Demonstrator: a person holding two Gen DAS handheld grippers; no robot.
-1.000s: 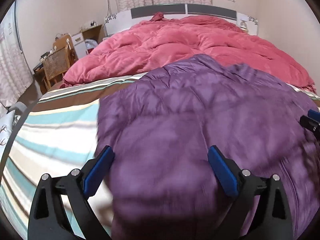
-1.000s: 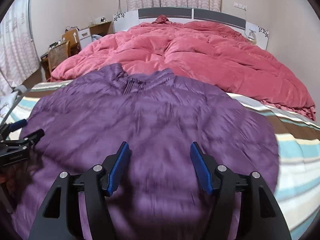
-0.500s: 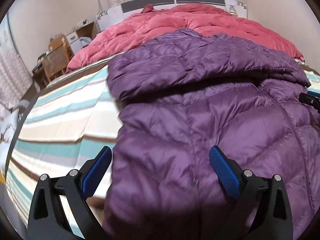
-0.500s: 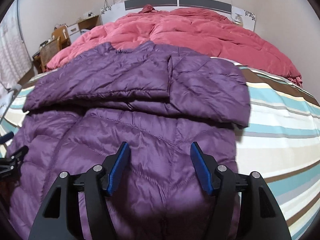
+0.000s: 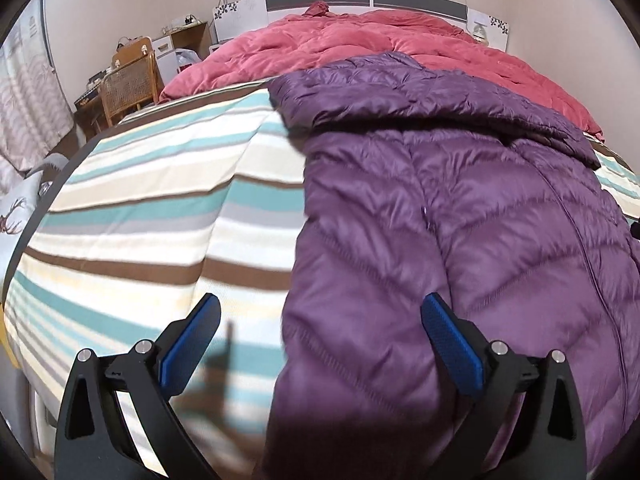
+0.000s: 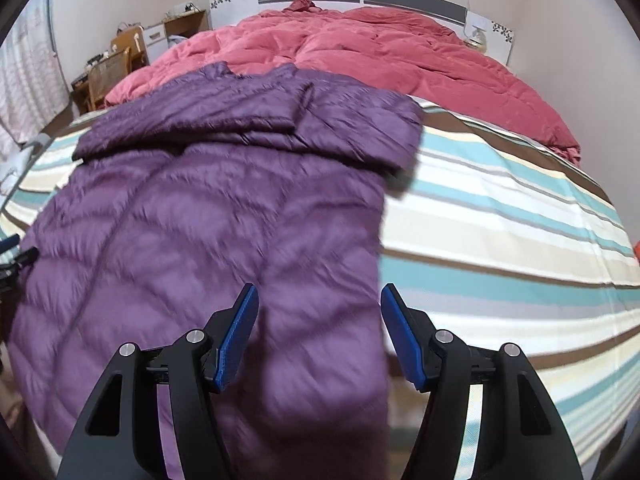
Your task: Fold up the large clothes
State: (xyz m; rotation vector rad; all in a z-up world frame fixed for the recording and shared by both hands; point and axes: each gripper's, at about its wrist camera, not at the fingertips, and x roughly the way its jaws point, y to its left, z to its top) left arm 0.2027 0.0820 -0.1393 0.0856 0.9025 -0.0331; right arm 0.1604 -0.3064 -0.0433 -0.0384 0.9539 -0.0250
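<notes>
1. Purple quilted down jacket [image 5: 460,208] lies spread on the striped bed sheet [image 5: 140,208], hem toward the near edge of the bed, with its top part folded down over the body and a pink duvet [image 5: 360,44] bunched behind it

2. Left gripper [image 5: 320,332] hangs over the jacket's left side edge near the hem, its blue pads wide apart with nothing between them

3. Right gripper [image 6: 316,324] hangs over the opposite side edge, one pad above the fabric and one above the sheet, jaws parted and empty

4. Puffy, light and very soft by the look of it, the jacket should compress easily and spring back; its shiny shell looks slippery, so a shallow pinch may slide off

5. Best holds, I judge, are the two hem corners or side seams below each gripper, taking a deep bite through all layers so the filling does not squeeze out of the grip

6. Lifting both sides together should keep the next fold even
</notes>
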